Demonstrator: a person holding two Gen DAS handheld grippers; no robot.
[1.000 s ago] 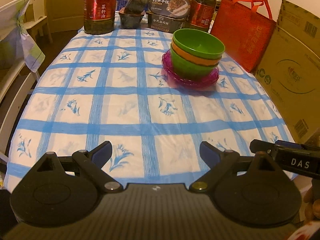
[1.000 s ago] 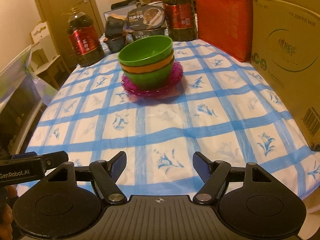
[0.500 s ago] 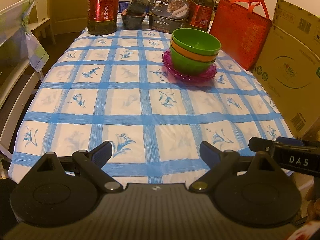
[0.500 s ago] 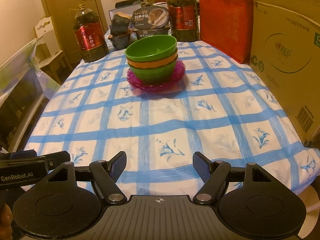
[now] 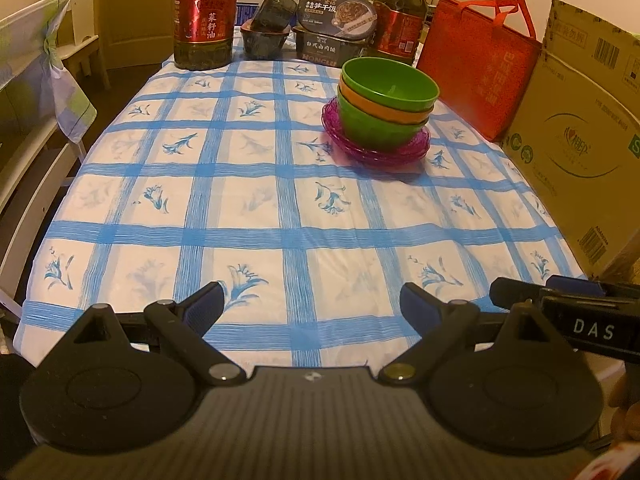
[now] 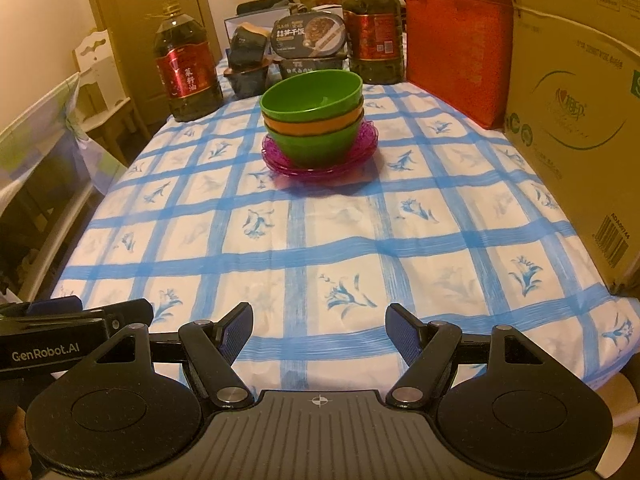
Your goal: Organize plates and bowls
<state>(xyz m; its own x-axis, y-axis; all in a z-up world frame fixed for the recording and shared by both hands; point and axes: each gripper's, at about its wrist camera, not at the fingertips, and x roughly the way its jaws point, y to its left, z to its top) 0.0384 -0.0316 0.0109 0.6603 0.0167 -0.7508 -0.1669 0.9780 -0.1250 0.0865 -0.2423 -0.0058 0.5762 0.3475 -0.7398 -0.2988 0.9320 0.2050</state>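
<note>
A stack of three bowls (image 5: pixel 386 100), green over orange over green, stands on a stack of purple plates (image 5: pixel 376 148) toward the far right of the blue-checked table. It also shows in the right wrist view (image 6: pixel 314 118), on the plates (image 6: pixel 320 160). My left gripper (image 5: pixel 311 300) is open and empty above the table's near edge. My right gripper (image 6: pixel 319 326) is open and empty there too, beside the left one. Both are far from the stack.
Two oil bottles (image 5: pixel 204 16) (image 5: pixel 400 24) and food boxes (image 5: pixel 336 32) line the far edge. A red bag (image 5: pixel 476 64) and a cardboard box (image 5: pixel 580 152) stand along the right side. A white chair (image 5: pixel 36 92) is at the left.
Both grippers have pulled back toward the table's near edge, so the stack looks farther away. The bowls and plates have not moved. Both stay open.
</note>
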